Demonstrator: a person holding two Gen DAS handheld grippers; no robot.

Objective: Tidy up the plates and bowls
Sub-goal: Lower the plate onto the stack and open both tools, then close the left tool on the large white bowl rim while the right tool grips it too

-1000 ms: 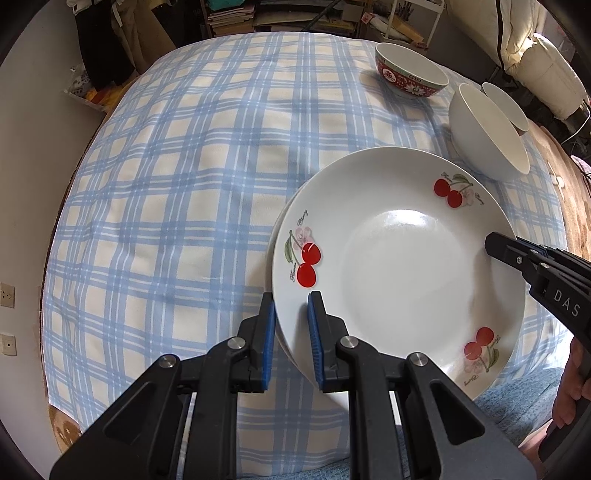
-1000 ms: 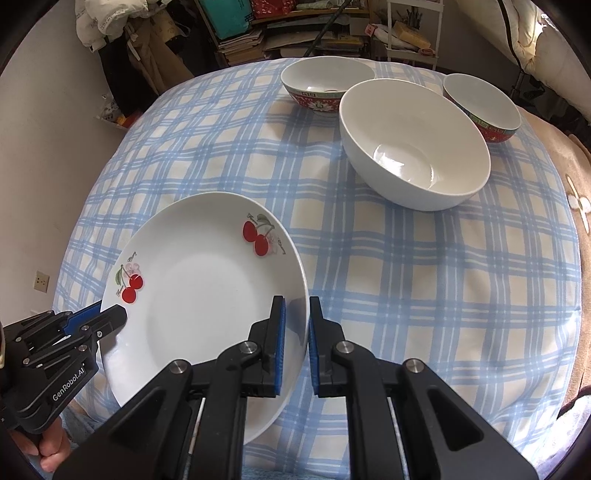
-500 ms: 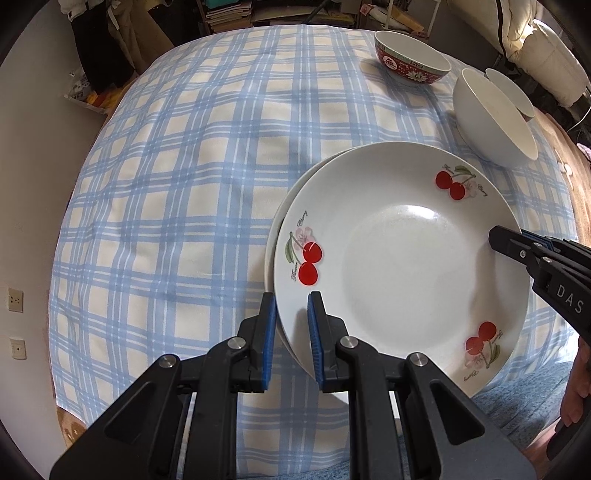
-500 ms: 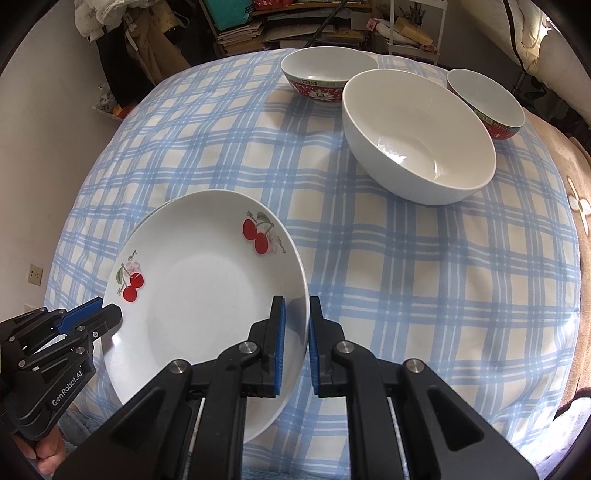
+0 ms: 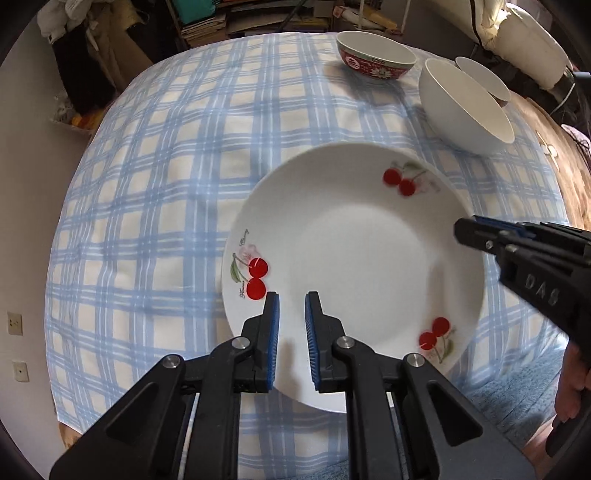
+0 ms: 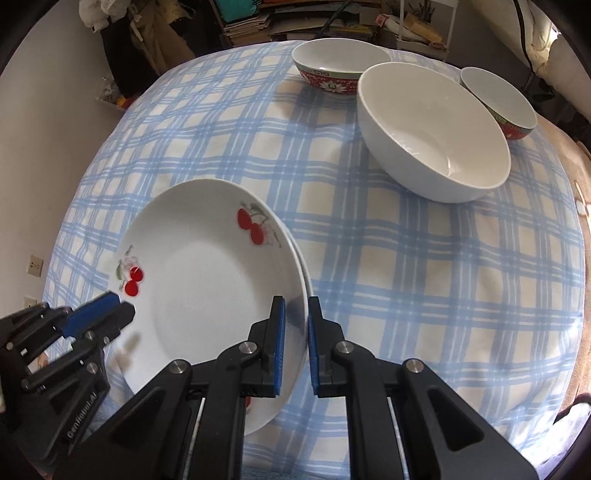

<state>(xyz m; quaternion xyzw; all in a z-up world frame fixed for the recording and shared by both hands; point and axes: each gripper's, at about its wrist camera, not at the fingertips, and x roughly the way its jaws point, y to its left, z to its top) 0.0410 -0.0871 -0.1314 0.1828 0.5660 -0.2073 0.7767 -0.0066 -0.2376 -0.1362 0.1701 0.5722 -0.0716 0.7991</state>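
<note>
A white cherry-print plate lies on a second plate, whose rim shows beneath it, on the blue checked tablecloth. My left gripper is open over the plate's near left part, lifted off it. My right gripper is slightly open, its jaws straddling the plates' right rim; it also shows in the left wrist view. A large white bowl and two red-patterned bowls stand at the far right.
The table's near edge lies just under the plates. Shelves with books and clutter stand beyond the far edge. A white wall with sockets is at the left.
Both grippers have let go of the plate's rims and opened a little. The top plate now rests on the lower one. The left gripper has risen and shifted right over the plate.
</note>
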